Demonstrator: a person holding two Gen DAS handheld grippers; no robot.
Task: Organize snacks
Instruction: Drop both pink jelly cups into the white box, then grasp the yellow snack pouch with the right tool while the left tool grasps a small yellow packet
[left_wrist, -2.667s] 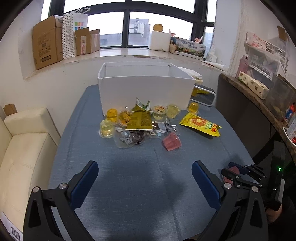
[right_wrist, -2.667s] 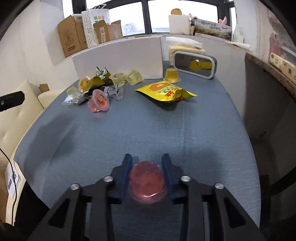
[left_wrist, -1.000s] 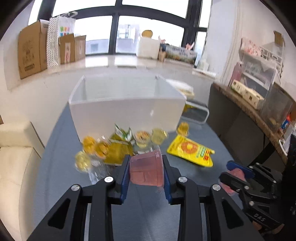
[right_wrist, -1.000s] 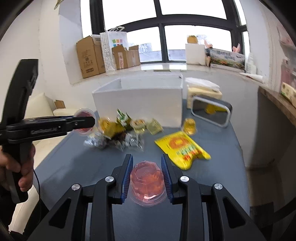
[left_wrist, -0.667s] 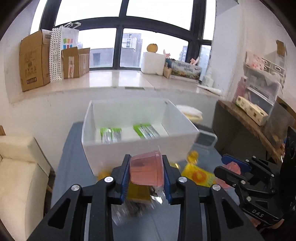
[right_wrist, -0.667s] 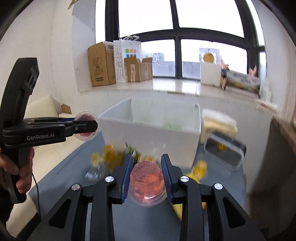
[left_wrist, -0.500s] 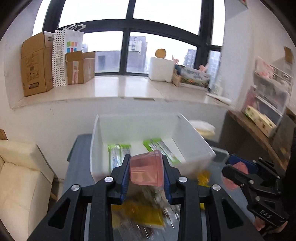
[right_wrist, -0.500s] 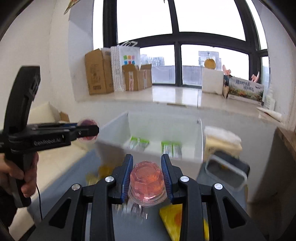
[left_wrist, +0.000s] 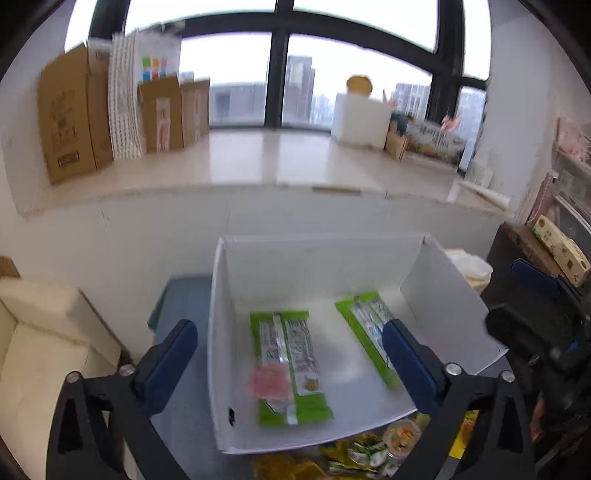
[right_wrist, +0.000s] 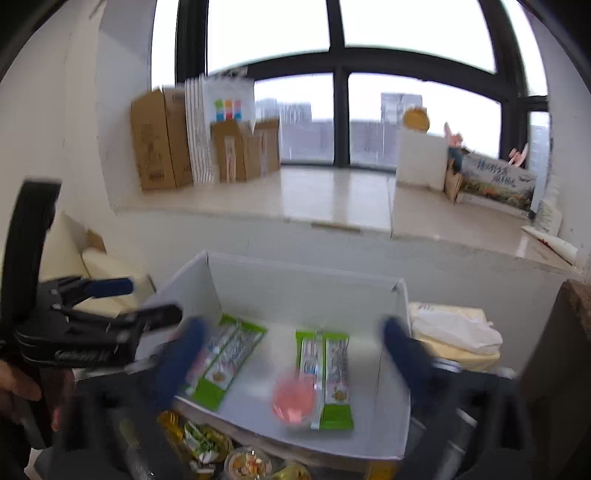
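Two grippers hang over the white box (left_wrist: 439, 291), both with fingers spread wide and nothing between them. Taking the box as the landmark and going from its left side: the left gripper (left_wrist: 291, 354) straddles the left wall, one blue pad outside the box over the blue tabletop (left_wrist: 181, 306), the other above the box floor. Under it, a blurred pink jelly cup (left_wrist: 269, 382) sits at or just above the near end of the left green snack packet (left_wrist: 288, 365); the blur leaves it unclear whether it has landed. Toward the right wall lies a second green packet (left_wrist: 369, 339). In the right wrist view, the right gripper (right_wrist: 291, 354) is smeared by motion, and a second pink jelly cup (right_wrist: 294, 400) shows beside the right-hand green packet (right_wrist: 327, 373), close to the near wall.

Just outside the near wall, a heap of loose snacks (left_wrist: 369, 458) waits on the table. The main risk, as I judge it, is a round cup rolling or tipping on the slick packets. Another is either gripper clipping the thin near wall on the way down to the heap and shoving the light box.
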